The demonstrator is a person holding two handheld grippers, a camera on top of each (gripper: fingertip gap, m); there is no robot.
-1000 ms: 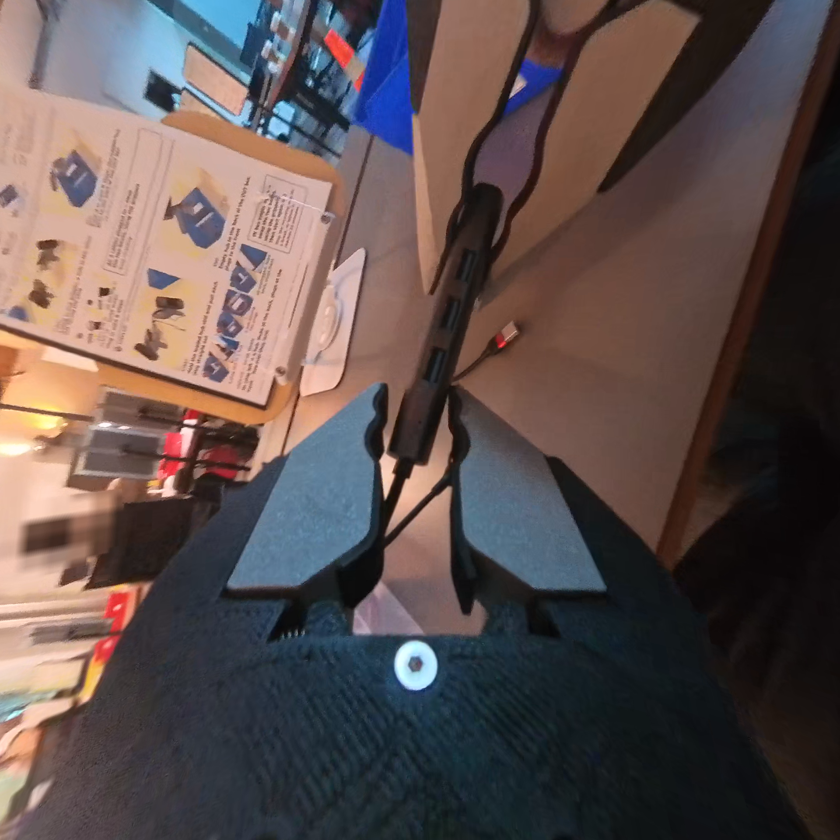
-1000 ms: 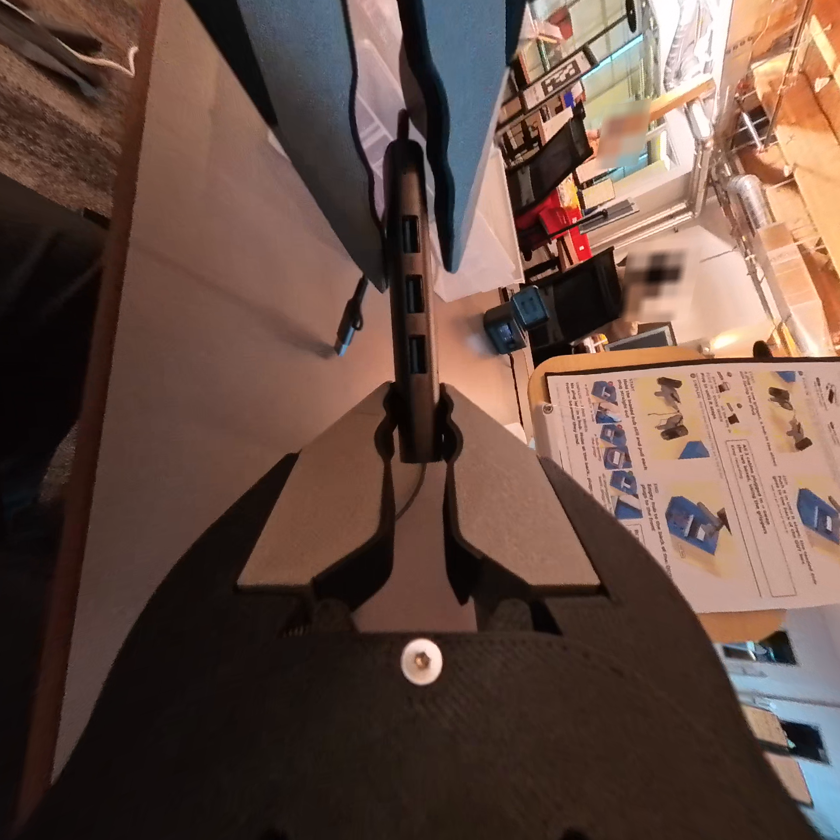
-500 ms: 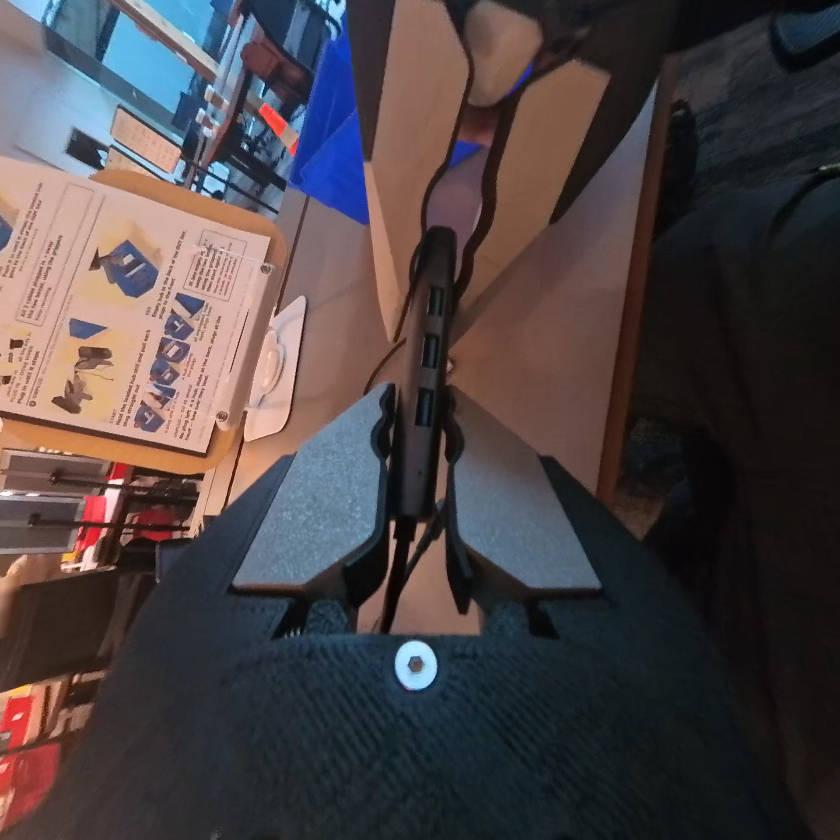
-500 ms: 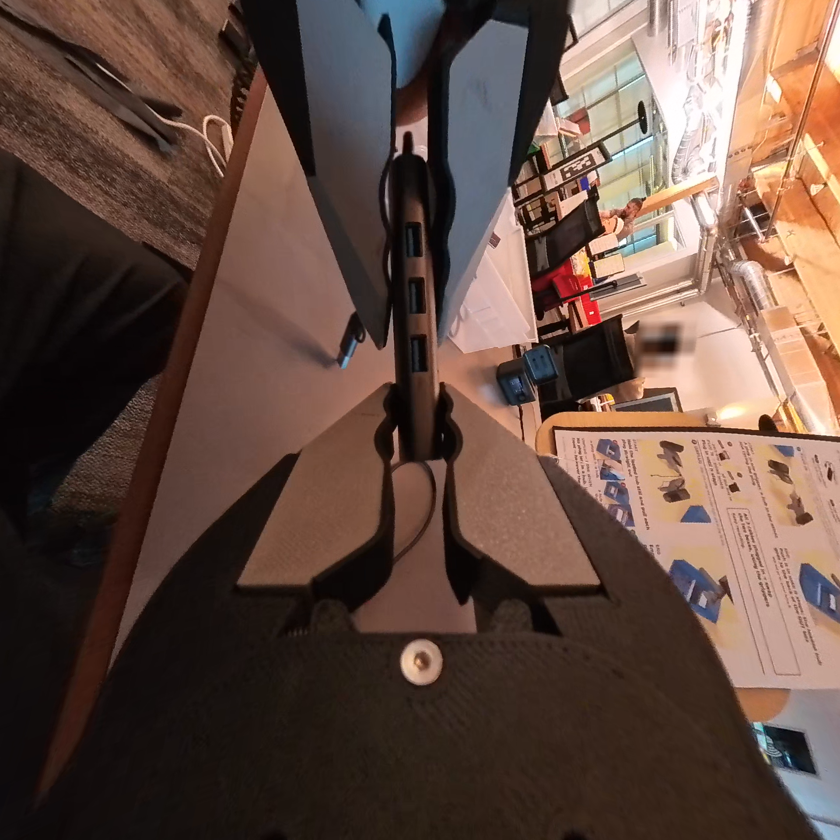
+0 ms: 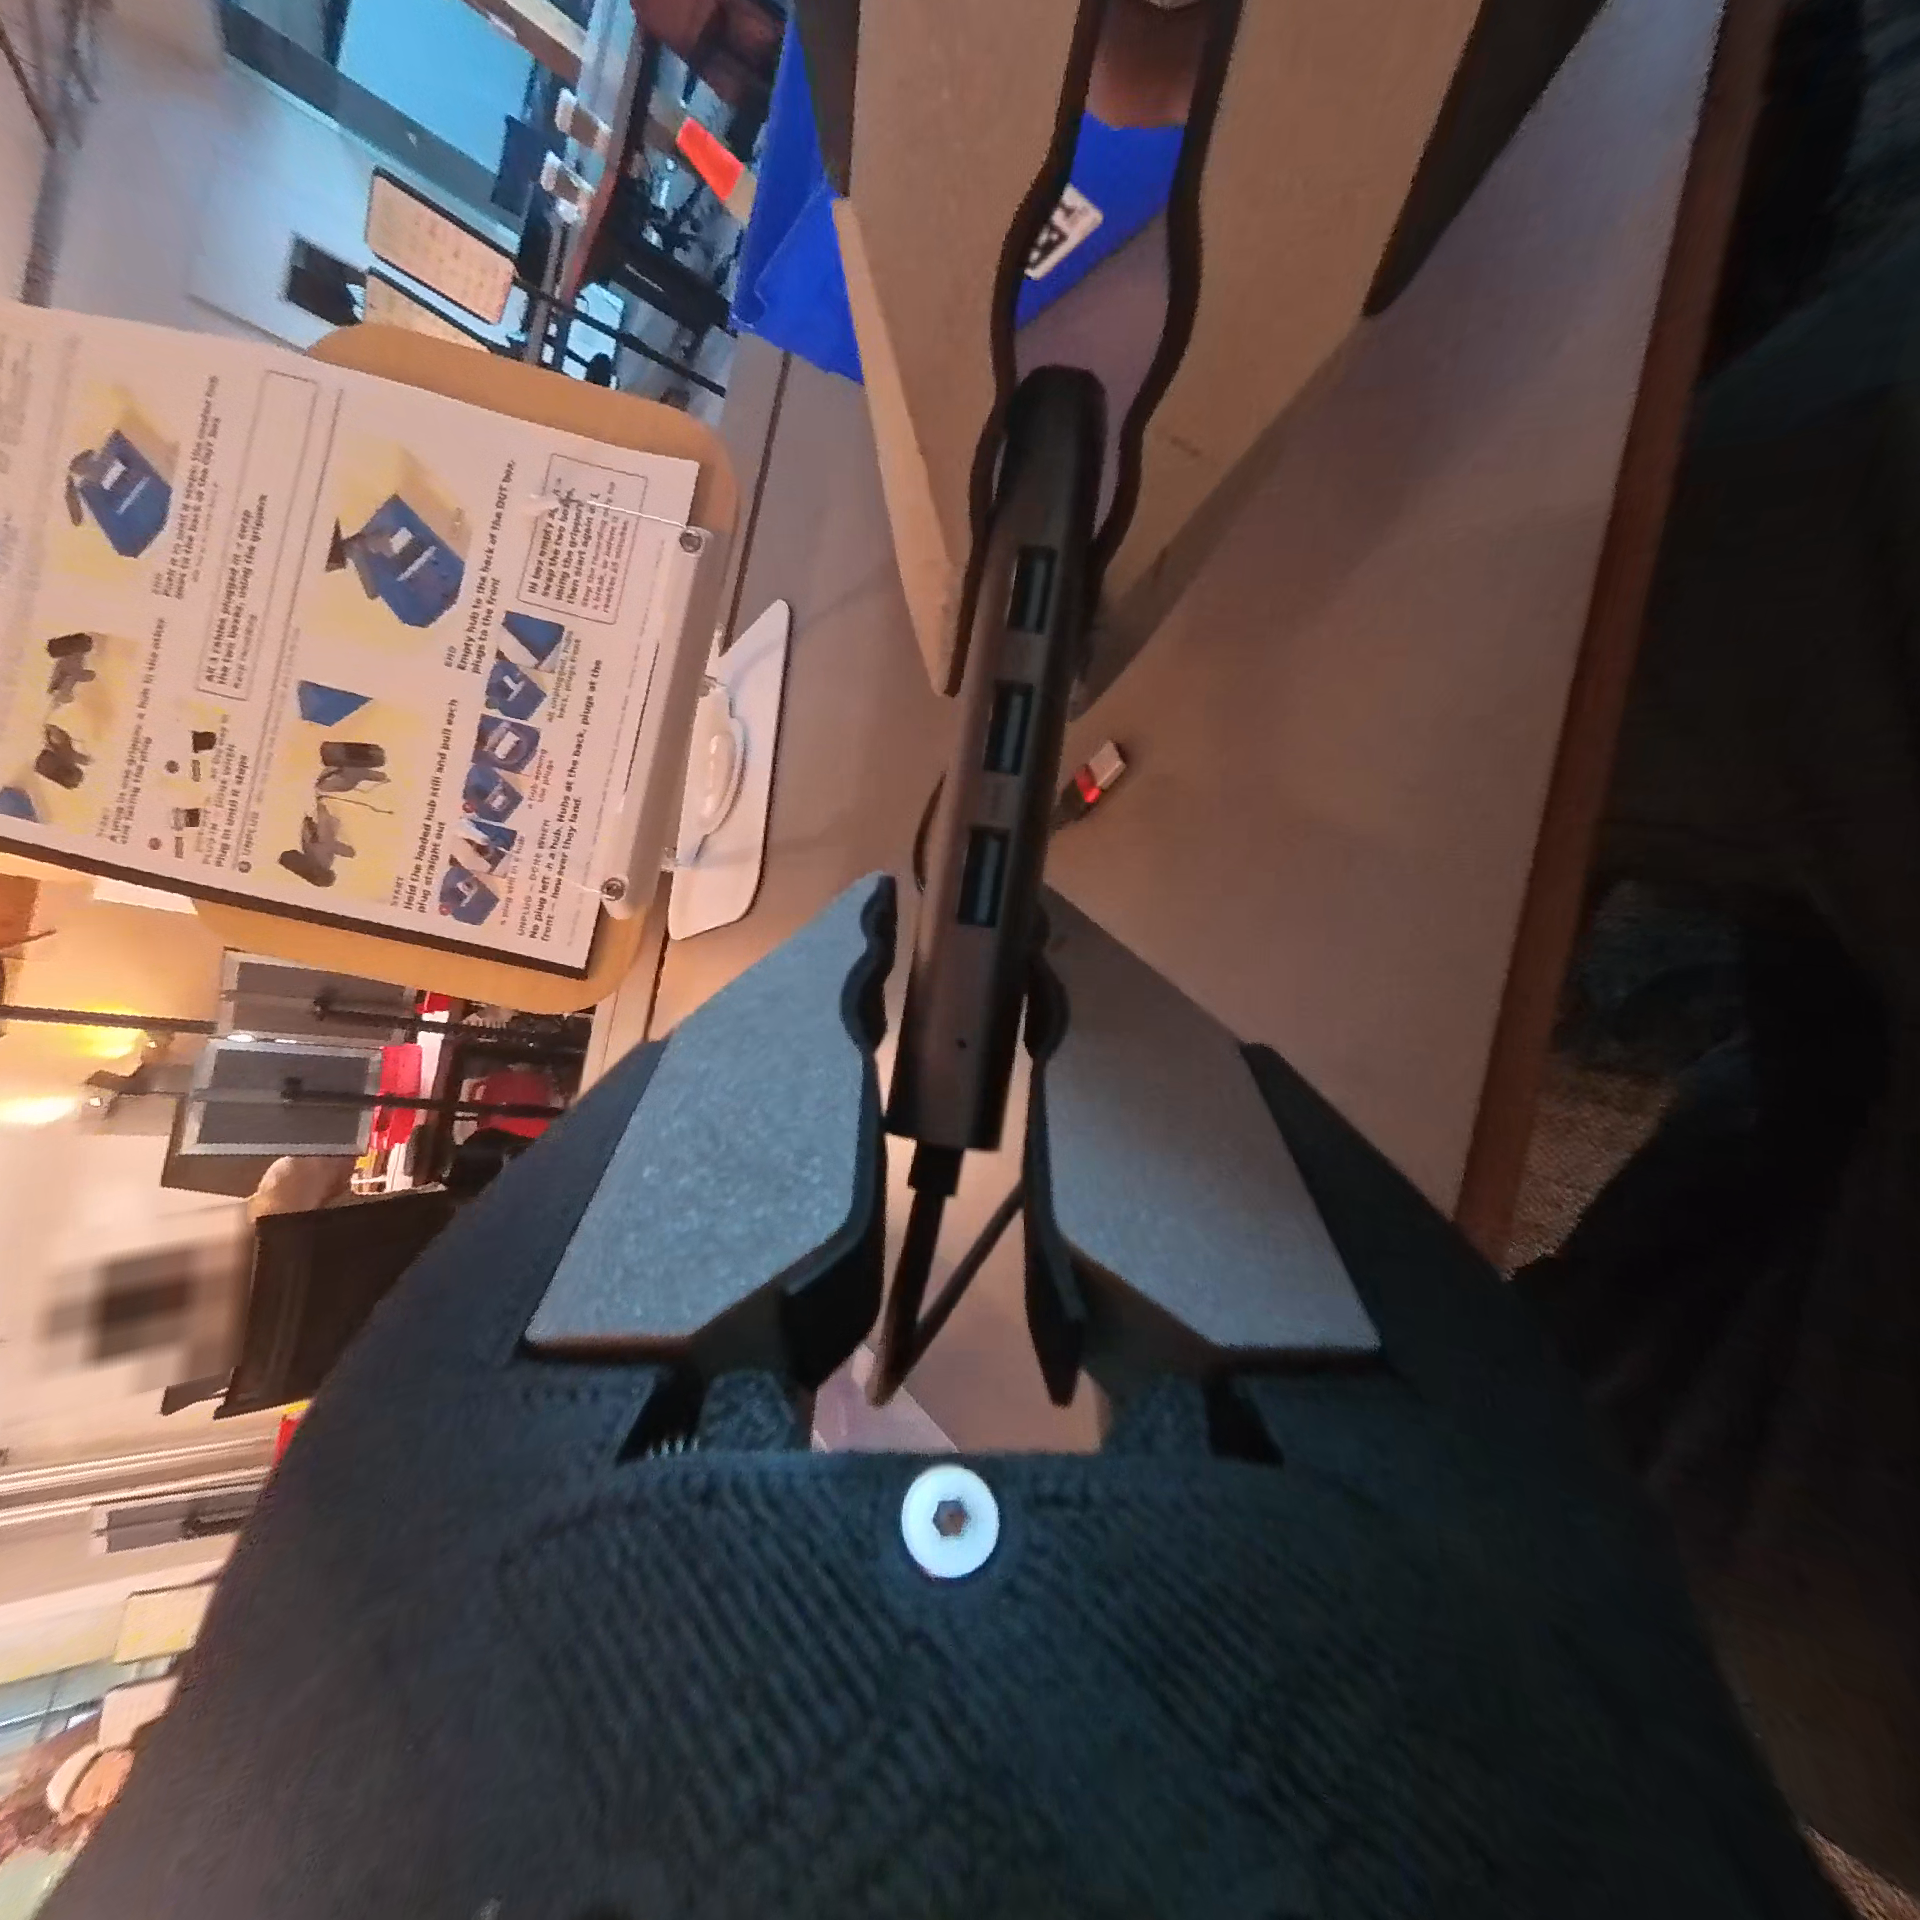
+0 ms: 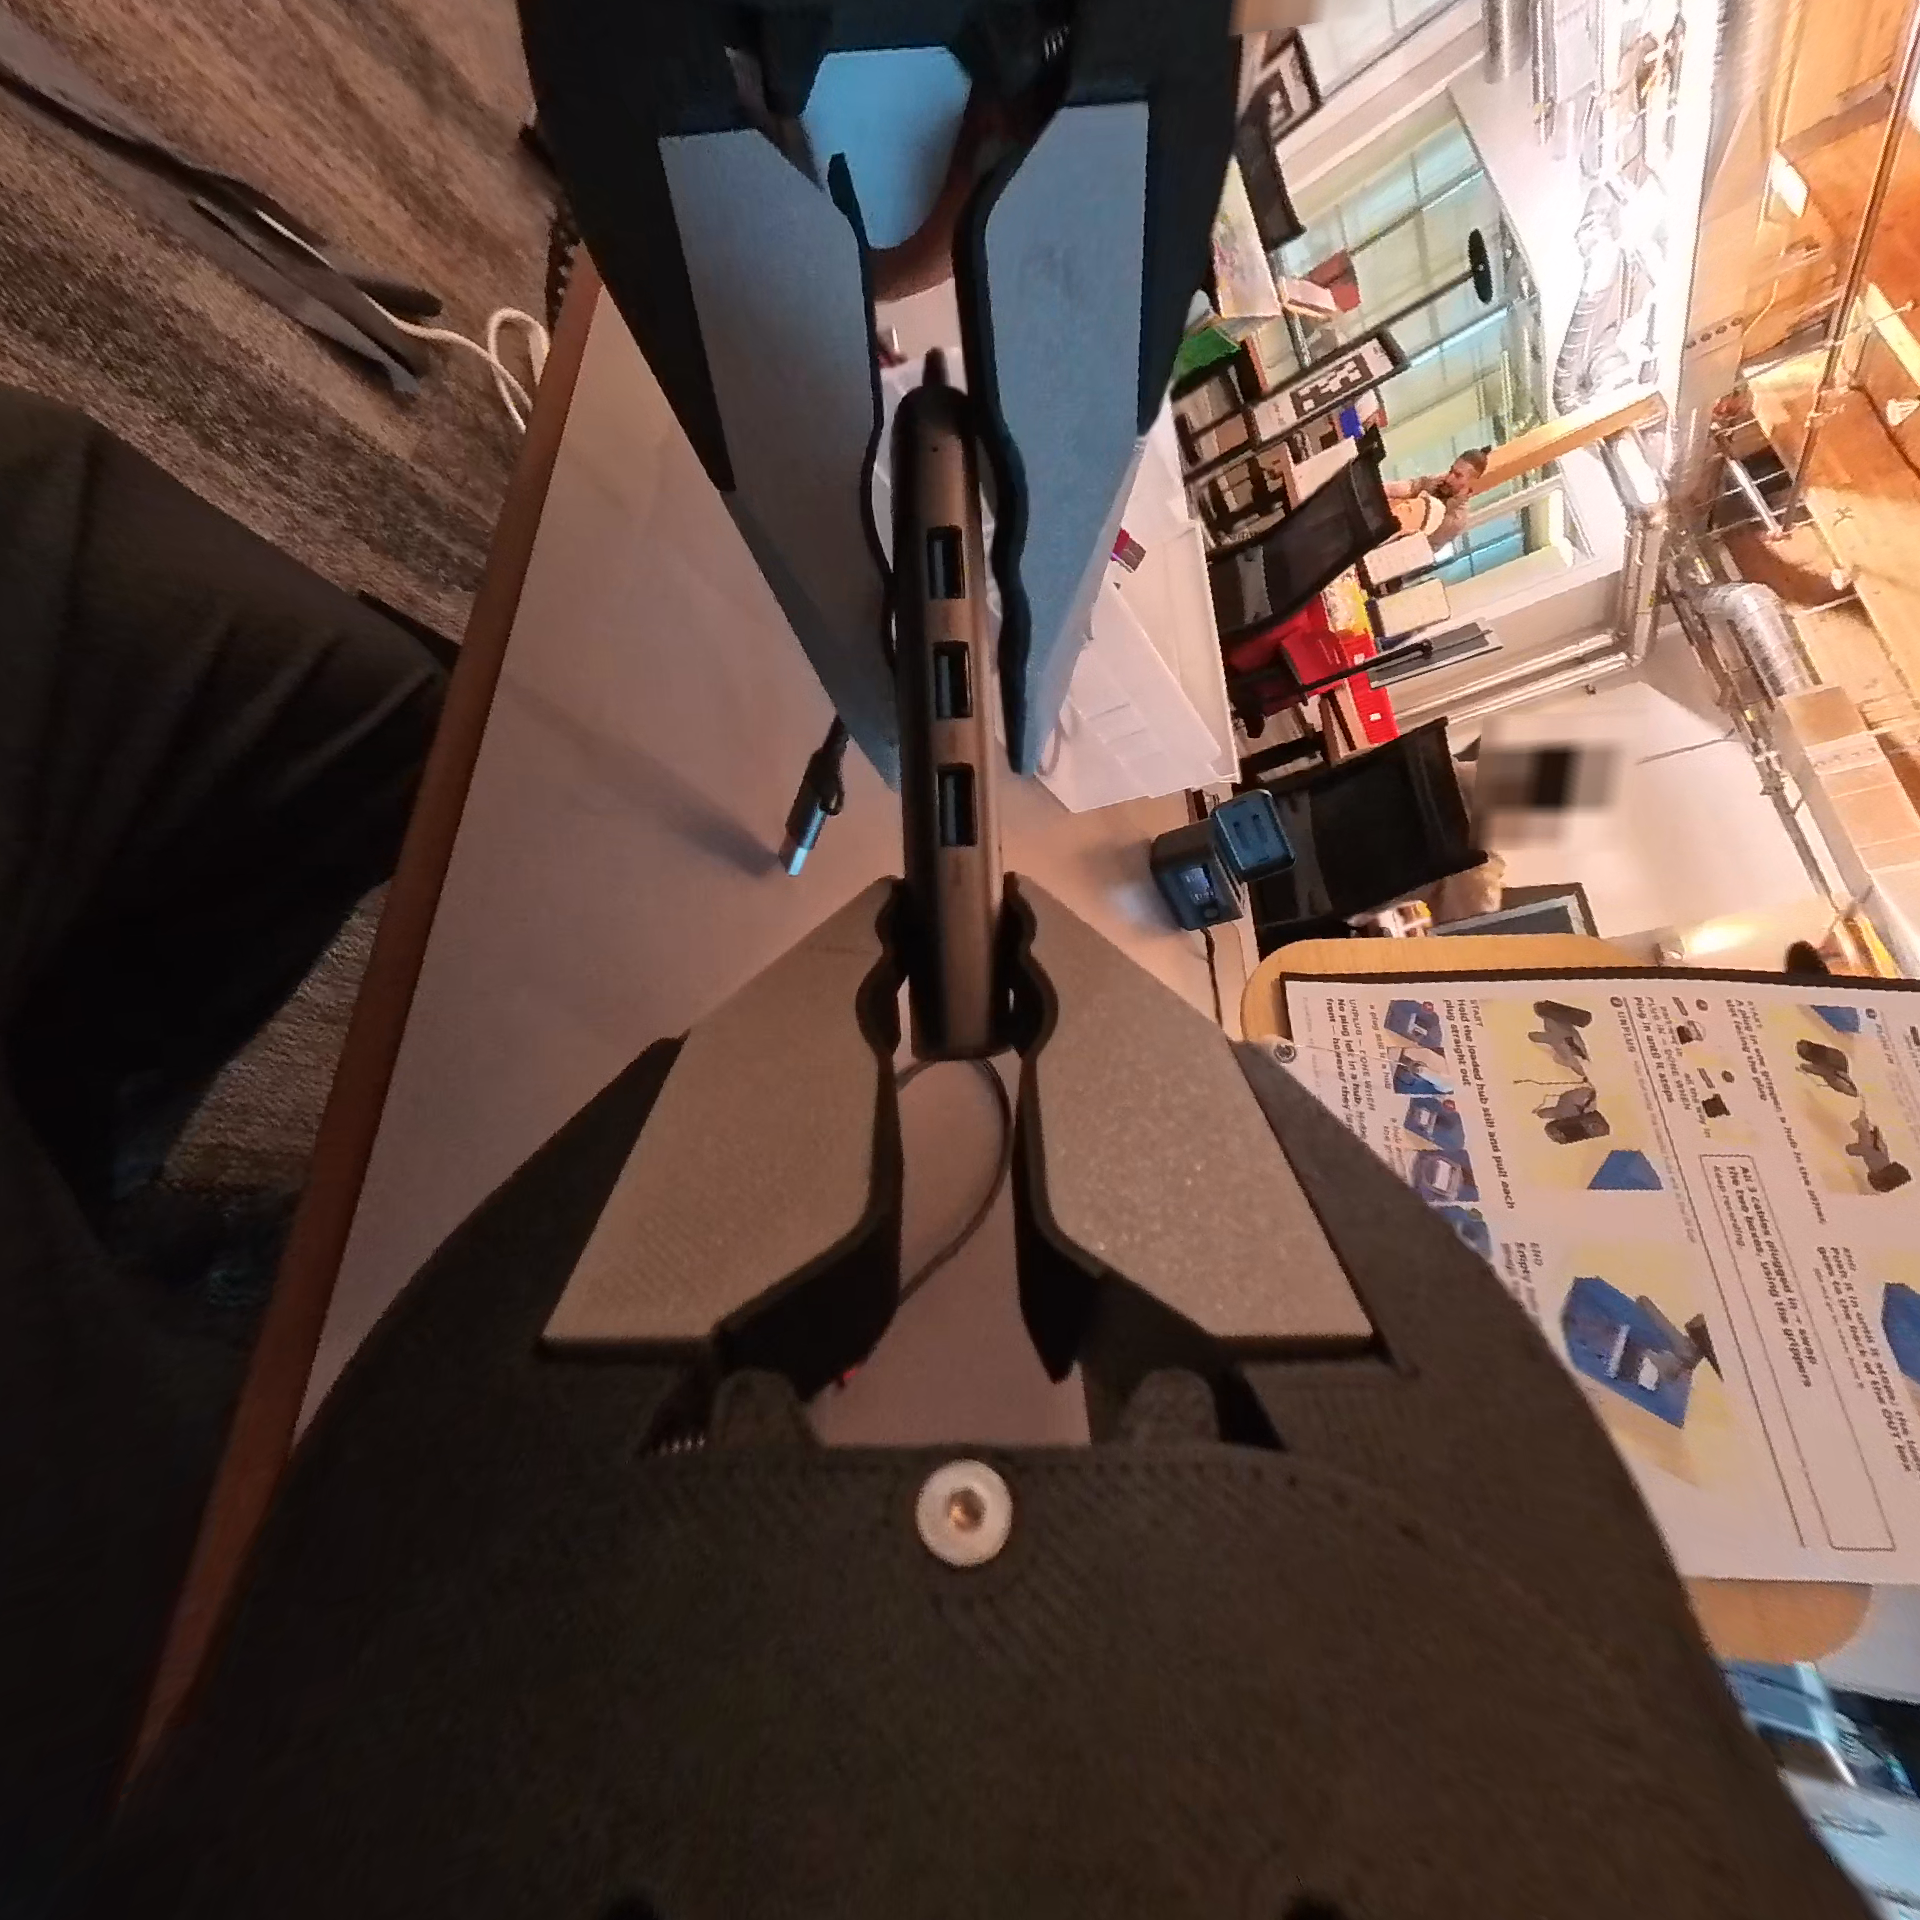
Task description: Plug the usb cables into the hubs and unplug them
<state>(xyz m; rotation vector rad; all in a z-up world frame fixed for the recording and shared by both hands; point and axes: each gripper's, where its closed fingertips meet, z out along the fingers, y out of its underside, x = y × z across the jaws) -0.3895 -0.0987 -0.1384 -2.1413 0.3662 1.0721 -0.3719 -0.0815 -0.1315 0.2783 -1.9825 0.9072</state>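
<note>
A dark slim USB hub (image 5: 987,748) with three empty ports hangs above the table, held at both ends. In the left wrist view my left gripper (image 5: 961,935) is shut on the hub's cable end, and its thin black cable (image 5: 914,1247) runs back between the fingers. My right gripper (image 5: 1013,696) holds the far end. In the right wrist view my right gripper (image 6: 951,914) is shut on the hub (image 6: 951,727), with the left gripper (image 6: 951,774) opposite. A red-tipped plug (image 5: 1101,774) and a grey USB plug (image 6: 810,821) lie loose on the table.
The grey table (image 5: 1351,727) has a brown front edge (image 5: 1579,727) with carpet beyond. An instruction sheet on a wooden board (image 5: 312,644) stands at the back. Near it are a white flat piece (image 5: 727,758), a blue bin (image 5: 800,208), clear bins (image 6: 1143,675) and a small blue device (image 6: 1216,852). Less than 4 cm separates the two grippers' tips. From either gripper's tips it is about 15 cm to the red-tipped plug (image 5: 1101,774).
My left gripper slid forward over the hub's cable end and closed on it. The right gripper kept its hold. Both views tilted as the hub was carried a little.
</note>
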